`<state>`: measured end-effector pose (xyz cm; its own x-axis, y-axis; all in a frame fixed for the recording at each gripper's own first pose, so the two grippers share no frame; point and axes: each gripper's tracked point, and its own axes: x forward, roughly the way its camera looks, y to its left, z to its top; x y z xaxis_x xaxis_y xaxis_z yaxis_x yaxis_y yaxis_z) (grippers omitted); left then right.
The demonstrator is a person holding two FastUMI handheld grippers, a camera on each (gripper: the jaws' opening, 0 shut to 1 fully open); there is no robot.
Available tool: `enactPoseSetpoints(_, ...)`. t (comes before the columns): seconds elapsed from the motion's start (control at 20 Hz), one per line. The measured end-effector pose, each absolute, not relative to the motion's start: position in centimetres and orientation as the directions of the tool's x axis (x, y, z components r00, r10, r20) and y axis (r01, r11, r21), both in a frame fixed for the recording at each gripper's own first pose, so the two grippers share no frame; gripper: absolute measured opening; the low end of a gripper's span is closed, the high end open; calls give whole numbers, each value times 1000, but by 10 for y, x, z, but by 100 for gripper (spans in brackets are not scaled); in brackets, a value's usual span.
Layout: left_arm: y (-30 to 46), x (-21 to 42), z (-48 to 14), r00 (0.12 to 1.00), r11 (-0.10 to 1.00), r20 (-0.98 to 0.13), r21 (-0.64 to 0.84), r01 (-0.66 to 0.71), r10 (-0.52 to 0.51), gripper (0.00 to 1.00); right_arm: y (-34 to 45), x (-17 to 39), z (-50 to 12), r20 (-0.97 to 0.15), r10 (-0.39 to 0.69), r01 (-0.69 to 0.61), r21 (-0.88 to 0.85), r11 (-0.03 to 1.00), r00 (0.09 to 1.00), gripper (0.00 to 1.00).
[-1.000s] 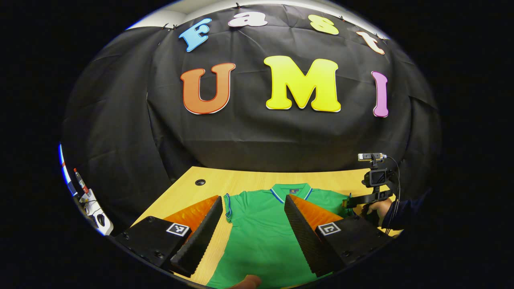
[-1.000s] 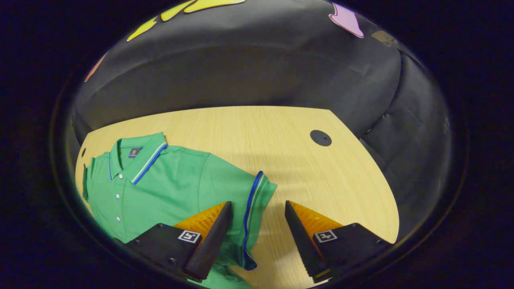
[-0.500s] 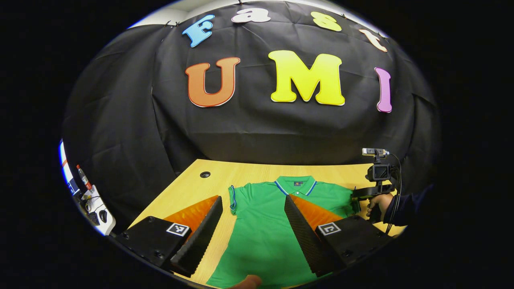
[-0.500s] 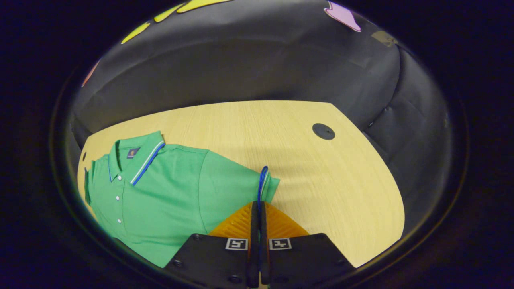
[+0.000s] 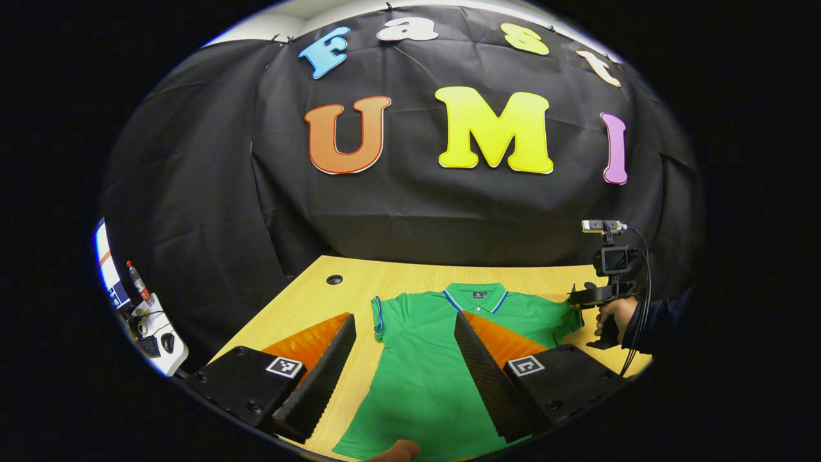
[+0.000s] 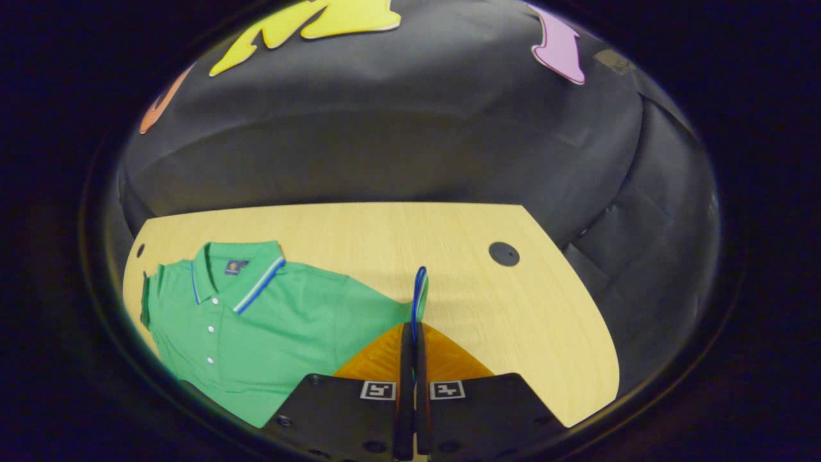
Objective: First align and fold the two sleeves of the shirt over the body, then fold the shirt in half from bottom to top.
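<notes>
A green polo shirt with blue-and-white trim lies face up on the wooden table, collar toward the back wall. My left gripper hovers open above the shirt's left side, its fingers apart and empty, and the left sleeve lies flat just ahead. At the far right a hand holds my right gripper at the other sleeve. In the right gripper view that gripper is shut on the sleeve's blue-trimmed cuff, which stands up from the table. The shirt body spreads to its left.
A round cable hole sits in the table's back left corner and another cable hole lies right of the held cuff. A white unit with a bottle stands off the table's left side. A fingertip shows at the near edge.
My right gripper has shut on the sleeve cuff and raised it off the table. The left gripper has drawn back slightly and stays open.
</notes>
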<state>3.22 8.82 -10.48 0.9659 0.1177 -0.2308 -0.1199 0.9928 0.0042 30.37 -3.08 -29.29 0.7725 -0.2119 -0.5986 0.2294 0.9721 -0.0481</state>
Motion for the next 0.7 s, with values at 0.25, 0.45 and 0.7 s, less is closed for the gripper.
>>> enactPoseSetpoints(0.25, 108, 18, -101, 966, 988, -210, -2, -156, 152, 100, 23, 310, -265, -557, -138, 130, -55, 990, 819, 7)
enactPoseSetpoints(0.45, 120, 10, -95, 967, 985, -190, -3, -174, 170, 100, 78, 311, -264, -555, -69, 50, -49, 998, 829, 4)
enactPoseSetpoints(0.7, 136, -4, -102, 955, 980, -223, -2, -200, 195, 100, 143, 307, -287, -592, 15, -59, -55, 997, 806, 5)
